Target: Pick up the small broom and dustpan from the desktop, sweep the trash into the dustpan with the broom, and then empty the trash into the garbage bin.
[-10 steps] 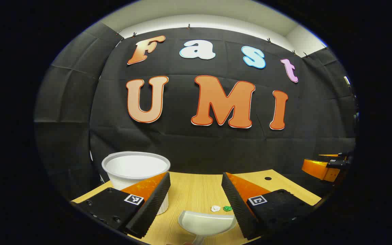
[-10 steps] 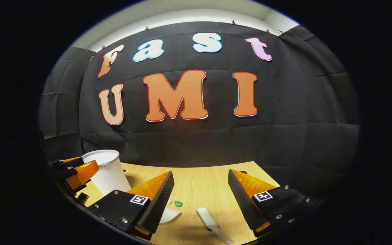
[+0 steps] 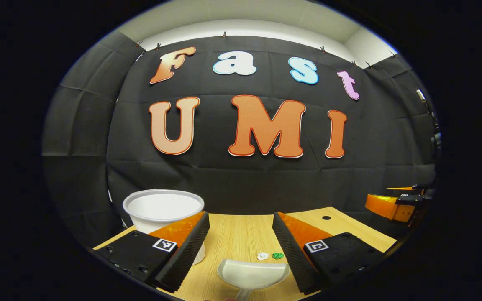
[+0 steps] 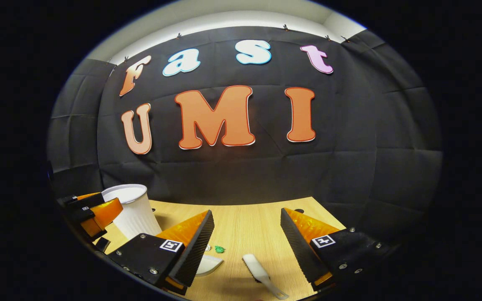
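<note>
While both grippers hover over desk (image 3: pixel 241 234): left gripper (image 3: pixel 241 240) wide, holding nothing; white dustpan (image 3: pixel 252 274) on desk between its fingers. Right gripper (image 4: pixel 247 240) wide, holding nothing; white broom (image 4: pixel 262 276) below it. White scrap (image 3: pixel 262 256), green scrap (image 3: pixel 278 255) beyond dustpan. White bin (image 3: pixel 163 211) far left.

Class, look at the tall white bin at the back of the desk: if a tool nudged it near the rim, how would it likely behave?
The bin stands tall on a base narrower than its rim, so a high nudge would probably tip it. It looks thin-walled and seems empty, so it is likely light and may slide on the smooth desk. Its ribbed wall probably keeps it fairly stiff.
</note>
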`<state>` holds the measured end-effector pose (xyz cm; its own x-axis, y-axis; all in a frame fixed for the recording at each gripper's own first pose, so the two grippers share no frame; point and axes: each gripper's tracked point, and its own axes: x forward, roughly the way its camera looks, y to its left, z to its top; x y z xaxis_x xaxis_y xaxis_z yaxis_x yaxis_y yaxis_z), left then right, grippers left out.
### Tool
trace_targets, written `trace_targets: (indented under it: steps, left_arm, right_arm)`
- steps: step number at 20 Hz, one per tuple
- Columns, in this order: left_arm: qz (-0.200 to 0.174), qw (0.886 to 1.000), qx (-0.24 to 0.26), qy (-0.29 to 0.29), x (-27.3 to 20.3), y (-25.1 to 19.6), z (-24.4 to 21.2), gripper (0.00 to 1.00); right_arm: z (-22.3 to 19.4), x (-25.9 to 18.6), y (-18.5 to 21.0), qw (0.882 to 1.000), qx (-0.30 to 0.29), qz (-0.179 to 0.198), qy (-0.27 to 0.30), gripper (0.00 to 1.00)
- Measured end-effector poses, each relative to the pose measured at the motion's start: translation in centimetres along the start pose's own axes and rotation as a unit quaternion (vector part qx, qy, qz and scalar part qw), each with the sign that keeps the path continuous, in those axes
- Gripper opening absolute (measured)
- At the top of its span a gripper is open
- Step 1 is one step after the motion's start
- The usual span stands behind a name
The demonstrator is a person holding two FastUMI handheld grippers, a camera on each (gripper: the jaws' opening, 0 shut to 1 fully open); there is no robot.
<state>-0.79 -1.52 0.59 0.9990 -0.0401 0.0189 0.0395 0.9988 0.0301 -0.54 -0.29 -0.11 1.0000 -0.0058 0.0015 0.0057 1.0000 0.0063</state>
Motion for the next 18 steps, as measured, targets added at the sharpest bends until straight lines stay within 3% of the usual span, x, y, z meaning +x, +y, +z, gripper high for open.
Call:
trace_targets:
  steps: [18]
  left_arm:
    - [-0.01,1.0,0.017,0.007,-2.2,-0.2,-0.5,0.95]
  right_arm:
    - [-0.5,-2.6,-0.2,1.0,0.005,-0.012,-0.003,0.96]
